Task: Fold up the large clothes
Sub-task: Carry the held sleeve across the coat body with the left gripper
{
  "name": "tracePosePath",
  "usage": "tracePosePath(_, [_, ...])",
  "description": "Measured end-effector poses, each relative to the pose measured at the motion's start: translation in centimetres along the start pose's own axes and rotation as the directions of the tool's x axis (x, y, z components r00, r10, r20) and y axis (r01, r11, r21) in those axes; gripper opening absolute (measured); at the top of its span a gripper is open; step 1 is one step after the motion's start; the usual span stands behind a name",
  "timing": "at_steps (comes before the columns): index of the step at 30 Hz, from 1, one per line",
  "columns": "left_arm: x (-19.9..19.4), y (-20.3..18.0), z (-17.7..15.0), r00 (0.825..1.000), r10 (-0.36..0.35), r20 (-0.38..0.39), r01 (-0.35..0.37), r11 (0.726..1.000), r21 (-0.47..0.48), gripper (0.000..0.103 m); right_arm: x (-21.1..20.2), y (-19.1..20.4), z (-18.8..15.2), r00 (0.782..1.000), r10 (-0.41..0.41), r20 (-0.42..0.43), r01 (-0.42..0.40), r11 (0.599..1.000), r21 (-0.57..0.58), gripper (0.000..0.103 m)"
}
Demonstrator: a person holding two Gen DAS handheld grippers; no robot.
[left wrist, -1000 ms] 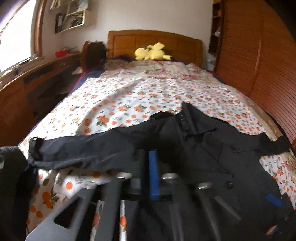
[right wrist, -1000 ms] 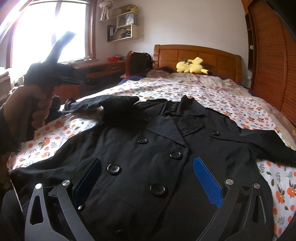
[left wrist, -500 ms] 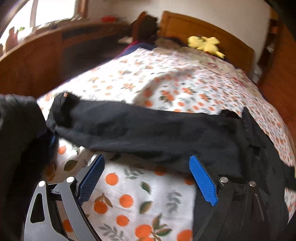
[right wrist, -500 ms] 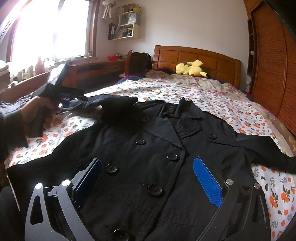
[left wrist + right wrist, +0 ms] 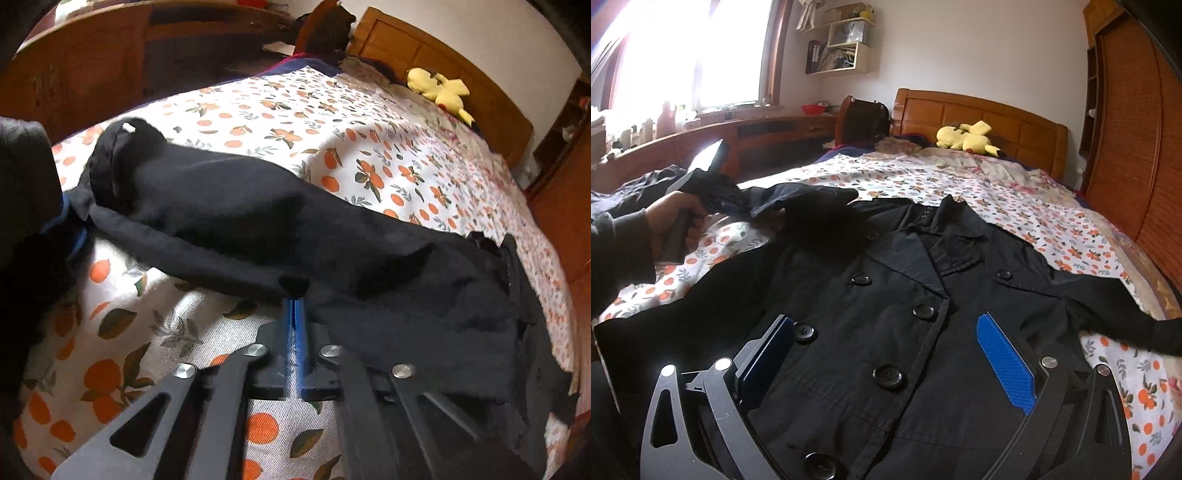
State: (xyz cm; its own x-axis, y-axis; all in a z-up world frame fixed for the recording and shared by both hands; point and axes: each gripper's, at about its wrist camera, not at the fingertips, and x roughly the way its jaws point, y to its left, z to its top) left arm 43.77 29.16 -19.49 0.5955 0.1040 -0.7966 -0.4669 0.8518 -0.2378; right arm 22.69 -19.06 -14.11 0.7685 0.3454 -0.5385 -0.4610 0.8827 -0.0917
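Your left gripper [image 5: 294, 301] has just clenched on the near edge of the black coat's left sleeve [image 5: 229, 221]. Your right gripper [image 5: 886, 354] hovers released over the coat [image 5: 886, 295], spread face-up on the floral bedspread [image 5: 960, 177].

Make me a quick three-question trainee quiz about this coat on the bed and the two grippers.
1. True or false: the right gripper is clamped on a button.
2. Which part of the coat is the left gripper closing on? A collar, B sleeve, C hem.
3. Fill in: the yellow plush lies by the bed's ____.

Key:
1. False; its jaws stand open above the coat front.
2. B; the pads have just closed at the sleeve edge.
3. Headboard.
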Motion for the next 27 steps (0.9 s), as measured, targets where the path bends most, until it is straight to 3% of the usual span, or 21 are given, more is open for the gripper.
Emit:
tracePosePath(5, [-3.0, -3.2, -0.5, 0.997, 0.005, 0.074, -0.013, 0.995, 0.099, 0.000, -1.0, -0.9, 0.5, 1.000, -0.029, 0.007, 0.029, 0.999, 0.016, 0.096])
tracePosePath(11, [-9.1, -8.9, -2.4, 0.986, -0.082, 0.148, 0.043, 0.968, 0.248, 0.000, -2.9, -2.4, 1.4, 0.997, -0.074, 0.032, 0.072, 0.996, 0.048, 0.096])
tracePosePath(19, [-14.1, -15.8, -8.0, 0.973, -0.205, 0.104, 0.144, 0.897, 0.419, 0.000, -4.7, -4.2, 1.9, 0.993, -0.116, 0.036, 0.112, 0.989, 0.095, 0.096])
tracePosePath(22, [-14.7, -17.0, -10.2, 0.971, -0.223, 0.082, 0.162, 0.874, 0.459, 0.000, -5.3, -4.5, 1.3, 0.991, -0.131, 0.033, 0.126, 0.987, 0.102, 0.096])
tracePosePath(27, [-15.3, -17.4, -13.7, 0.975, -0.206, 0.082, 0.132, 0.836, 0.533, 0.003, -5.2, -5.5, 0.3, 0.989, -0.147, 0.009, 0.145, 0.983, 0.113, 0.096])
